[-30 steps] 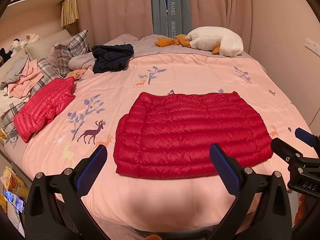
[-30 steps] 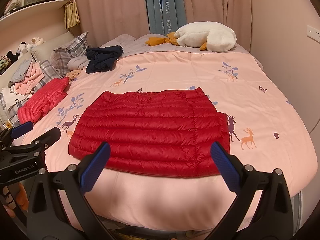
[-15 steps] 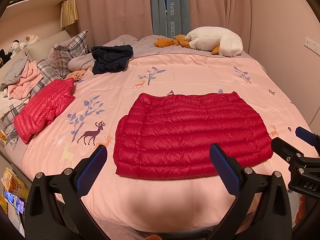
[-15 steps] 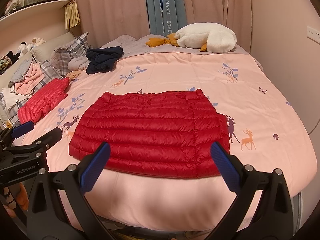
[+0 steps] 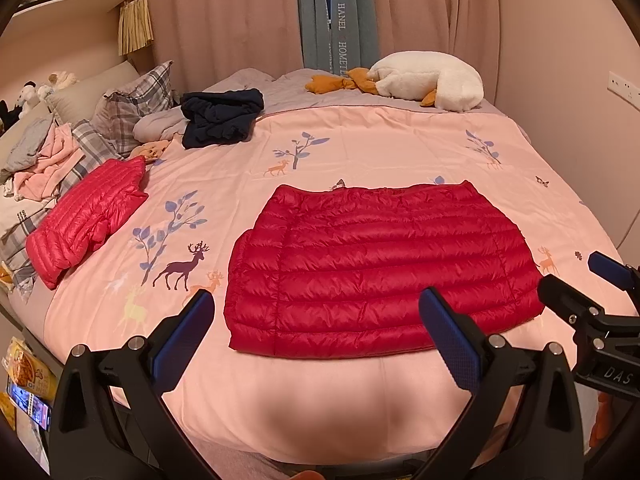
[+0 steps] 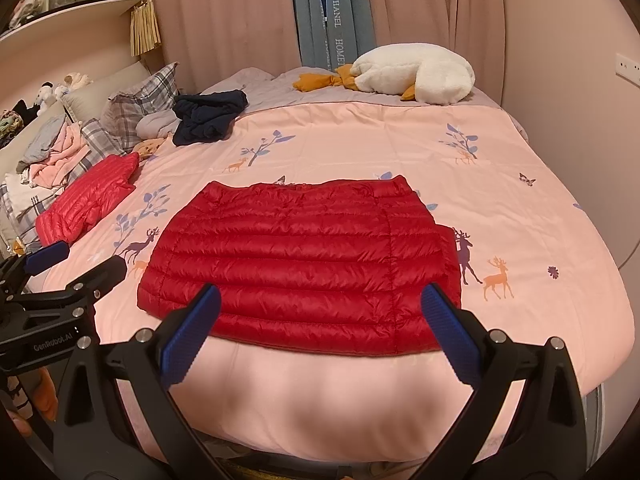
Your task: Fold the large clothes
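I've got both grippers held above the near edge of the bed, and both stand spread wide with nothing between their blue pads. The left gripper frames the near hem of the red puffer jacket; the right gripper does the same from its own side. Neither one touches the fabric.

The red puffer jacket lies flat on the pink deer-print quilt, folded into a wide block, its long edge running across in front of me. In the left view it sits dead ahead, leaning toward one o'clock; in the right view it leans toward eleven.

Here's what each camera gives me alone. The left view catches the right gripper's body poking in at three o'clock, and a colourful packet down at eight o'clock off the bed's edge. The right view catches the left gripper's body at nine o'clock, with fingers of the person's hand wrapped under it.

Both views share the rest: a second, lighter red jacket folded at ten o'clock, a dark navy garment at eleven, a white plush goose at the far edge near one o'clock, and plaid pillows piled with loose clothes.
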